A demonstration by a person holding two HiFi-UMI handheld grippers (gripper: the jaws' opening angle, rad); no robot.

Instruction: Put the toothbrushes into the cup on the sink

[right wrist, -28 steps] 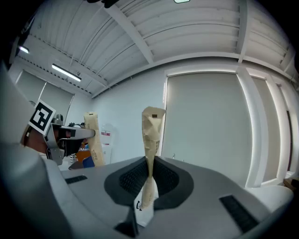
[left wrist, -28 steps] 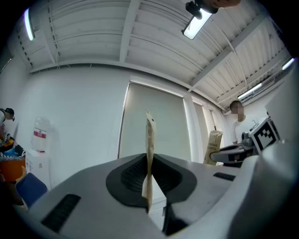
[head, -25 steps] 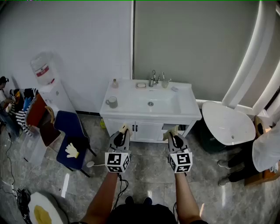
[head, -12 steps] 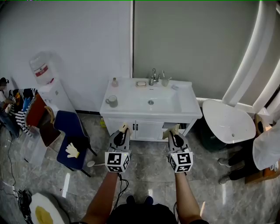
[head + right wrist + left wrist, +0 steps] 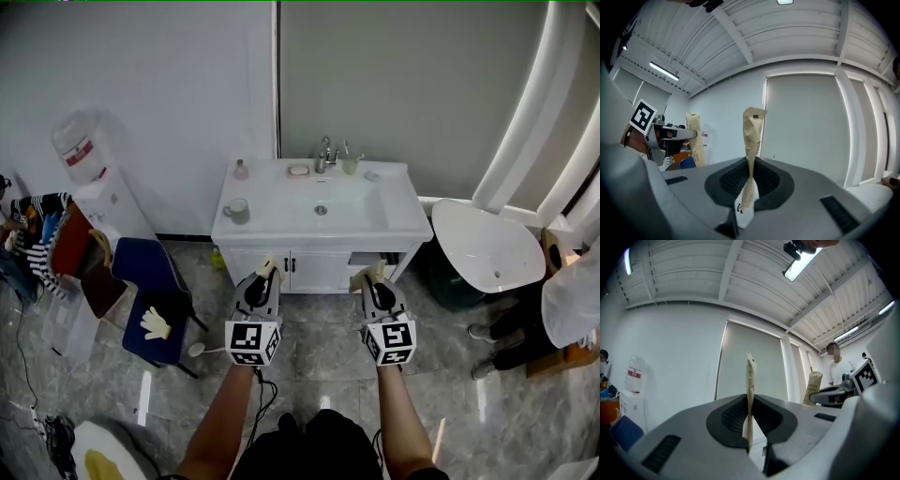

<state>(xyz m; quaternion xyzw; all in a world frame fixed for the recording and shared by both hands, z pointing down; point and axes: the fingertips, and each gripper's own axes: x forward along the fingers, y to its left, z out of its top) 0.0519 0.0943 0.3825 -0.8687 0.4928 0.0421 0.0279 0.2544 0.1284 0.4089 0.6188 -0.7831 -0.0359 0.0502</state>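
Observation:
In the head view, a white sink cabinet (image 5: 405, 228) stands ahead against the wall. A grey mug (image 5: 236, 210) sits on its left side, and a small cup (image 5: 350, 166) stands by the faucet (image 5: 324, 156). Both grippers hang over the floor, short of the cabinet front. My left gripper (image 5: 264, 280) is shut on a paper-wrapped toothbrush (image 5: 750, 380) that sticks up between its jaws. My right gripper (image 5: 374, 280) is shut on a second wrapped toothbrush (image 5: 752, 140). In each gripper view, the other gripper and its packet show off to the side.
A water dispenser (image 5: 89, 178) and a blue chair (image 5: 150, 281) carrying a white glove (image 5: 155, 323) stand at the left. A white round basin (image 5: 487, 248) and a person in white (image 5: 572, 309) are at the right. A soap dish (image 5: 298, 171) and a small bottle (image 5: 241, 170) sit on the sink top.
The head view has shifted slightly, so the sink sits a little higher and further left in the frame. Both grippers keep their packets and their places.

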